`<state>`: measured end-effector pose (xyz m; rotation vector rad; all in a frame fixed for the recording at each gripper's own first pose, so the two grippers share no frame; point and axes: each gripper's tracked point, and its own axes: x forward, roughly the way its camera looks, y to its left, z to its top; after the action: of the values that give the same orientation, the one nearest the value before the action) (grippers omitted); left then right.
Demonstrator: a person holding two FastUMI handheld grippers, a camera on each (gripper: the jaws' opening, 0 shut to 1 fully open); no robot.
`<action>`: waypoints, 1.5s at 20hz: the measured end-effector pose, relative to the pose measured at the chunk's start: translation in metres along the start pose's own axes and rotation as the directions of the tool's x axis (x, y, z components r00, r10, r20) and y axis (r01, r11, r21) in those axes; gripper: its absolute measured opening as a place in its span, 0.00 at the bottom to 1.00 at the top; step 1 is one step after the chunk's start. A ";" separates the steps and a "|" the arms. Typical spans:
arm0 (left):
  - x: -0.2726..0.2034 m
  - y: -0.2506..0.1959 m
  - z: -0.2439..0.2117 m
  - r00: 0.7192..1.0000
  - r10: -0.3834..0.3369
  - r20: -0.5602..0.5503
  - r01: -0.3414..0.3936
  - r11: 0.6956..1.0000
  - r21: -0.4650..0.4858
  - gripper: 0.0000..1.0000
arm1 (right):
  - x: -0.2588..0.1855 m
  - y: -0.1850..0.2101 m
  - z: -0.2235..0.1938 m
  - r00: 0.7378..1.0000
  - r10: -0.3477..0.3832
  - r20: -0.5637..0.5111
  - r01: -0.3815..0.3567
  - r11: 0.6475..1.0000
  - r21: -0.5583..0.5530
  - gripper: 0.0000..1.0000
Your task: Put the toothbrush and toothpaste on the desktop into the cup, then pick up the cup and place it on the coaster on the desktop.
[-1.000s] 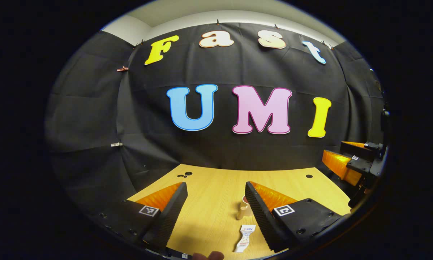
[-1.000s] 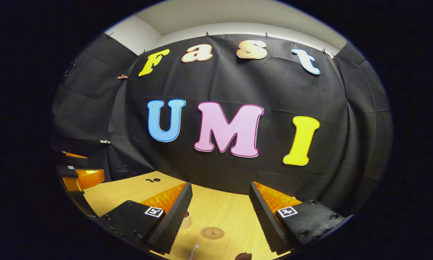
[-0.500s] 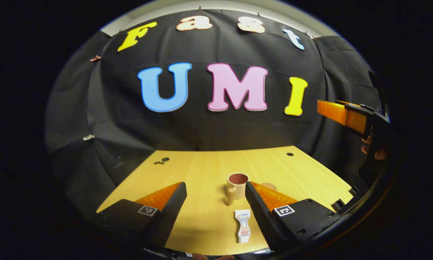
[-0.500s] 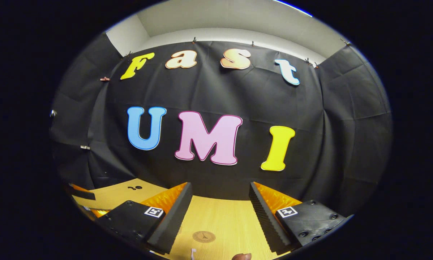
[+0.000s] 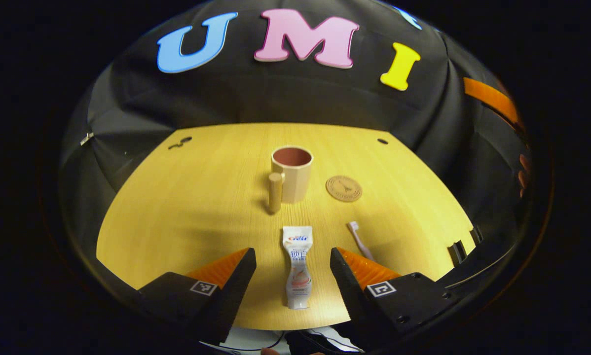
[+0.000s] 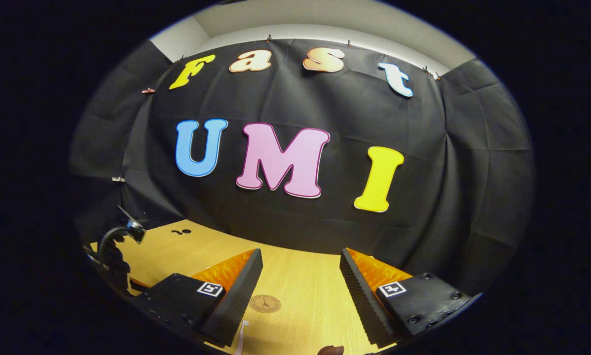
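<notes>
Left gripper view: camera high at the near edge of the desktop [image 5: 187, 197], tilted down across it toward the back wall, the coaster [image 5: 344, 188] at mid-distance; right gripper view: camera low and near level, facing the wall; both share the wooden desktop [image 6: 305, 291], the coaster [image 6: 265, 303] and the wall.

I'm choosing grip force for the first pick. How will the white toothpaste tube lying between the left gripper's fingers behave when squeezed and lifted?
The small white toothpaste tube looks soft and flattened, so it will probably give under the left gripper. It seems light. Lying flat on the wooden desktop, it is unlikely to roll.
</notes>
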<state>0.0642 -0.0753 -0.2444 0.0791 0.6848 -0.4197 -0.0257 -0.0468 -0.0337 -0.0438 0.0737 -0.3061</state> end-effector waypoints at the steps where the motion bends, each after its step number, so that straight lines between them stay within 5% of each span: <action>1: 0.010 -0.002 -0.007 0.999 0.005 -0.033 -0.006 1.000 -0.013 0.92 | 0.002 -0.003 -0.007 1.000 0.005 -0.010 -0.005 1.000 -0.001 0.97; 8: 0.057 -0.008 -0.026 0.986 0.037 -0.160 -0.039 0.999 -0.011 0.85 | 0.011 -0.027 -0.049 0.995 0.006 -0.098 -0.004 1.000 0.025 0.97; 16: 0.078 -0.007 -0.040 0.966 0.095 -0.240 -0.090 0.995 0.033 0.63 | 0.016 -0.050 -0.073 0.988 -0.005 -0.155 0.011 0.999 0.035 0.97; 20: 0.078 -0.010 -0.043 0.952 0.098 -0.289 -0.088 0.995 0.047 0.61 | 0.014 -0.053 -0.099 0.975 -0.016 -0.222 0.014 1.000 -0.009 0.97; 21: 0.078 -0.012 -0.044 0.953 0.092 -0.288 -0.082 0.996 0.046 0.53 | 0.012 -0.049 -0.104 0.970 -0.005 -0.243 0.003 1.000 -0.010 0.97; 26: 0.079 -0.015 -0.043 0.957 0.052 -0.286 -0.027 0.995 0.093 0.31 | -0.001 -0.005 -0.135 0.924 0.101 -0.370 -0.076 0.994 0.081 0.98; 30: 0.073 -0.011 -0.043 0.956 -0.010 -0.294 0.034 0.997 0.075 0.23 | -0.018 0.044 -0.171 0.842 0.191 -0.505 -0.132 0.980 0.150 0.97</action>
<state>0.0848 -0.1018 -0.3230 0.2120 0.9629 -0.4611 -0.0437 -0.0052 -0.2048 0.1566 0.5972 -0.1438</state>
